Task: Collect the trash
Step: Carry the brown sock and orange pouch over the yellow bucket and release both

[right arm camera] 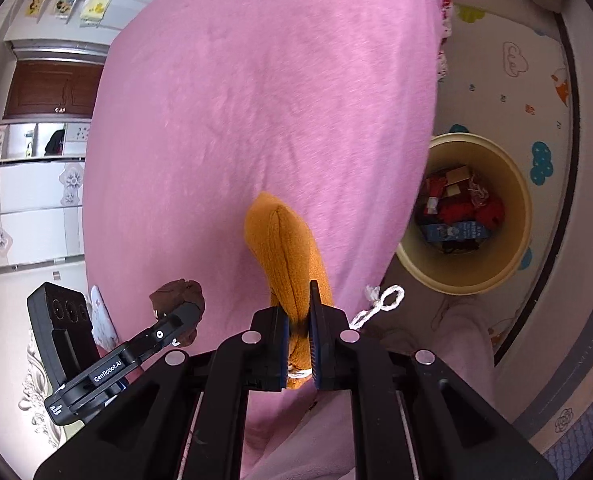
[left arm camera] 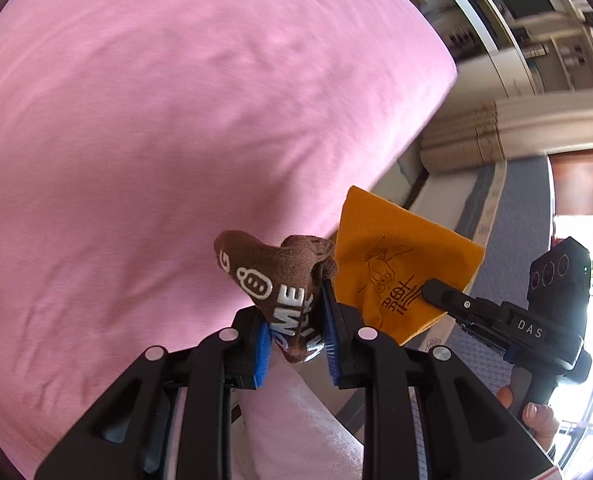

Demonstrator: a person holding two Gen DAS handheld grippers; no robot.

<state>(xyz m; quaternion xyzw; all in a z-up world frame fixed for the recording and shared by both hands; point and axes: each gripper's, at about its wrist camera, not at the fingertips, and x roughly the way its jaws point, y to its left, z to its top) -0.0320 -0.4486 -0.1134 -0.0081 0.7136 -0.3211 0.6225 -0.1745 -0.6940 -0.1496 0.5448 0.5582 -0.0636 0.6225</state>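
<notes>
The left gripper [left arm camera: 296, 344] is clamped on a brown sock [left arm camera: 280, 280], which bunches up between the blue pads [left arm camera: 330, 344] and sticks out forward past them. Just to its right, the right gripper [right arm camera: 299, 344] pinches an orange sock [right arm camera: 284, 248], its long axis running straight ahead along the fingers, folded end farthest out. Both socks hang above the near edge of the pink blanket [right arm camera: 256, 100]. Farther right, beyond the blanket's right edge, a cream bucket [right arm camera: 512, 256] stands on the patterned floor mat [right arm camera: 508, 92], holding red and blue scraps.
</notes>
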